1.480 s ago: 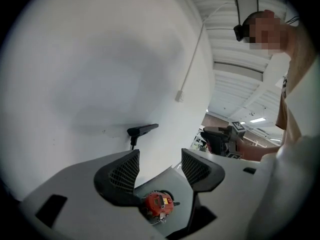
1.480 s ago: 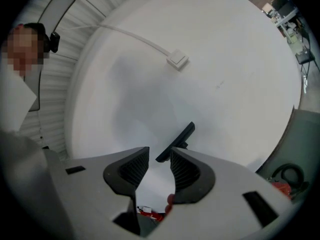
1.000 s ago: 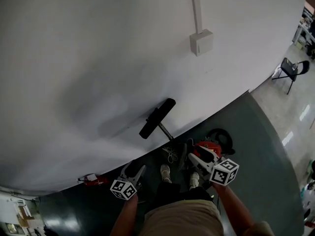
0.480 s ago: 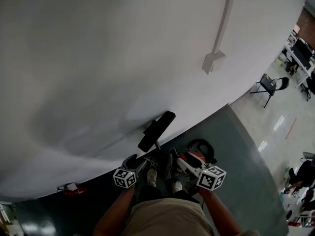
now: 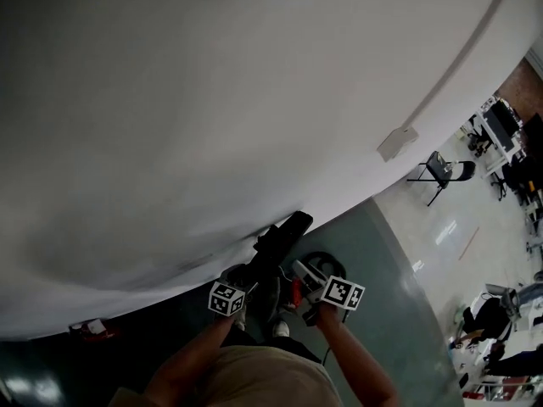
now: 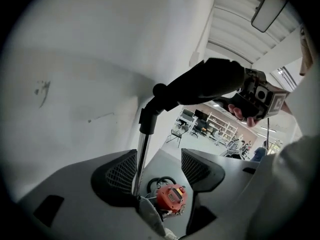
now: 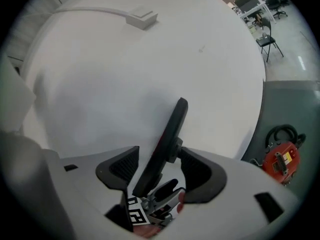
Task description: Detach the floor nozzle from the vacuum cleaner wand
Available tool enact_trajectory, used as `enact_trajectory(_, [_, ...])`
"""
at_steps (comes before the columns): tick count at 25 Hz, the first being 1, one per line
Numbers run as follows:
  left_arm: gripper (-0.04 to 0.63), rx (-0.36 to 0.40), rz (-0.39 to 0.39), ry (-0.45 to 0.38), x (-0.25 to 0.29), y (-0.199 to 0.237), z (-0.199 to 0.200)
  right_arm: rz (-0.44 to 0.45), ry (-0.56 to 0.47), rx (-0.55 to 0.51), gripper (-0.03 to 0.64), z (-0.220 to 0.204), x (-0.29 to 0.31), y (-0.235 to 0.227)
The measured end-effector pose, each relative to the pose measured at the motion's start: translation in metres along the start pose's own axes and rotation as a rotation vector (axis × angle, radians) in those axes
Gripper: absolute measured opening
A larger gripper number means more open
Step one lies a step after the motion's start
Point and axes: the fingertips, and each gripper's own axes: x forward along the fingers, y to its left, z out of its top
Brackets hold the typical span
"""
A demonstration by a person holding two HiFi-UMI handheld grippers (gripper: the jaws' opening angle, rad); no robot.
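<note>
Floor nozzle (image 5: 284, 234) is sitting atop the upright wand (image 6: 141, 159), by the white wall (image 5: 212, 100). Right tongs (image 7: 160, 153) are closing around the nozzle; left tongs (image 6: 159, 156) are standing spread, wand between them.

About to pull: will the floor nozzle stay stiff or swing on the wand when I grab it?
Probably swings: the floor nozzle sits tilted on a narrow neck. Its smooth black plastic looks hard, maybe slippery. The thin metal wand stands upright under it, so it may tip.
</note>
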Motion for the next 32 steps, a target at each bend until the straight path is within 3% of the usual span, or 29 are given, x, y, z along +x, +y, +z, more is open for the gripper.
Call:
enact_trajectory(2, [0.272,0.005,-0.014,0.020,0.010,0.007,-0.005,0.003,0.034,0.030,0.296,-0.002,0.021,-0.002])
enact_trajectory(5, [0.272,0.011,-0.034,0.047,0.022,0.018,-0.009,-0.011,0.068,0.090,0.331,0.000,0.048,-0.006])
enact_trajectory(10, [0.272,0.053,-0.070,0.107,0.042,0.025,-0.016,-0.060,0.134,0.210,0.331,0.001,0.083,-0.020])
enact_trajectory(15, [0.272,0.070,-0.099,0.143,0.056,0.030,-0.021,-0.156,0.195,0.260,0.328,-0.014,0.101,-0.033])
enact_trajectory(17, [0.272,0.081,-0.113,0.151,0.058,0.030,-0.018,-0.147,0.181,0.313,0.256,-0.015,0.102,-0.032])
enact_trajectory(25, [0.272,0.158,-0.189,0.205,0.062,0.013,-0.017,-0.100,0.199,0.331,0.241,-0.022,0.061,-0.021])
enact_trajectory(32, [0.273,0.317,-0.398,0.266,0.067,-0.045,-0.019,-0.054,0.249,0.330,0.233,-0.030,-0.019,-0.017])
